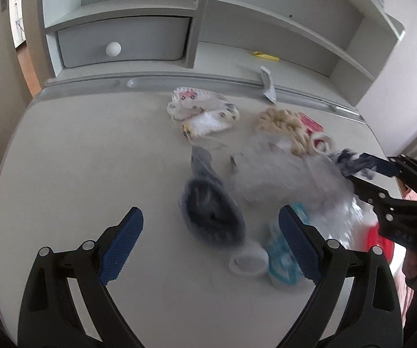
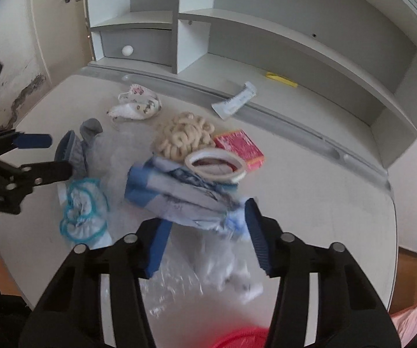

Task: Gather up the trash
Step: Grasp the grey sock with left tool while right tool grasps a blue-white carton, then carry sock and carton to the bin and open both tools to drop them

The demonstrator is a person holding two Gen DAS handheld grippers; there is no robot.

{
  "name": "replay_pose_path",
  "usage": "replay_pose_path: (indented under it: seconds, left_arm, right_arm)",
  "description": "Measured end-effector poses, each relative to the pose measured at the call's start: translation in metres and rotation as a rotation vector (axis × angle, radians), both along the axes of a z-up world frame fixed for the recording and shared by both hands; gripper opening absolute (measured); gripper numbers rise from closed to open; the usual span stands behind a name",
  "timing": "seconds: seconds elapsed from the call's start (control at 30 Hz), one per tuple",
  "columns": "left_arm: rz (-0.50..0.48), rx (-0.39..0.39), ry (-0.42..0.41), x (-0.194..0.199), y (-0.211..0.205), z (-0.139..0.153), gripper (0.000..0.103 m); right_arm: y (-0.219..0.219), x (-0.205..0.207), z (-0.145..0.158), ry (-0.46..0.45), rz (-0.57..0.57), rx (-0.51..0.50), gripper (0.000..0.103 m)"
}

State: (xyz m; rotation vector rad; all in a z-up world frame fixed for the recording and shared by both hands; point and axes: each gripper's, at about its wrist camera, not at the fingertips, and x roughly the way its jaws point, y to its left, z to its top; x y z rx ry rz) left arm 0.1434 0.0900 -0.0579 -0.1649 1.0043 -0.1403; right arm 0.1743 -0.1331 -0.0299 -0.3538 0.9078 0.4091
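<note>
A heap of litter lies on the pale desk (image 1: 77, 174). My right gripper (image 2: 208, 214) is shut on a crumpled blue and white wrapper (image 2: 179, 194), and both pads press its sides. In the left wrist view that gripper (image 1: 356, 166) comes in from the right with the wrapper (image 1: 347, 158) at its tips. My left gripper (image 1: 210, 211) is open, with a blurred grey sock (image 1: 199, 179) on the desk between its fingers but untouched. From the right wrist view, the left gripper (image 2: 60, 155) shows at the left edge, open beside the sock (image 2: 75, 150).
A clear plastic bag (image 2: 179, 275), a teal-edged cover (image 2: 83, 217), a white tape roll (image 2: 217, 165), a red box (image 2: 240, 145), beige rings (image 2: 185, 136) and a patterned cloth (image 2: 138, 101) crowd the desk. A white sachet (image 2: 234, 101) lies by the shelf. A red bin (image 2: 243, 337) sits below the front edge.
</note>
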Motion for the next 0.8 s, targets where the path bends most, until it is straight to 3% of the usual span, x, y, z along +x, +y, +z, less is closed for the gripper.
replay_pose_path:
  seconds: [0.07,0.13,0.2,0.3,0.33,0.6,0.8]
  left_arm:
    - [0.002,0.005,0.006,0.008,0.001,-0.003,0.090]
    - [-0.005,0.012,0.015,0.012,0.001,-0.006,0.079]
    - [-0.018,0.005,0.039,0.015,0.000,-0.012,0.052]
    - [-0.026,0.021,0.054,0.016,-0.002,-0.017,0.025]
    - [-0.031,0.020,0.053,0.016,-0.004,-0.016,0.021]
    - [-0.003,0.045,-0.026,0.003,-0.005,0.015,0.018]
    - [-0.051,0.036,-0.104,-0.001,-0.044,0.046,0.018]
  right_arm:
    - [0.004,0.005,0.001,0.002,0.019,-0.005,0.031]
    - [0.007,0.008,0.003,-0.002,0.024,-0.003,0.028]
    - [0.008,0.008,0.009,-0.006,0.024,0.006,0.025]
    - [0.002,0.008,0.023,-0.049,-0.004,0.032,0.024]
    - [-0.002,0.007,0.027,-0.059,-0.016,0.047,0.024]
    - [-0.055,-0.005,0.063,-0.104,-0.141,0.203,0.024]
    - [-0.144,-0.029,0.072,-0.075,-0.306,0.400,0.024]
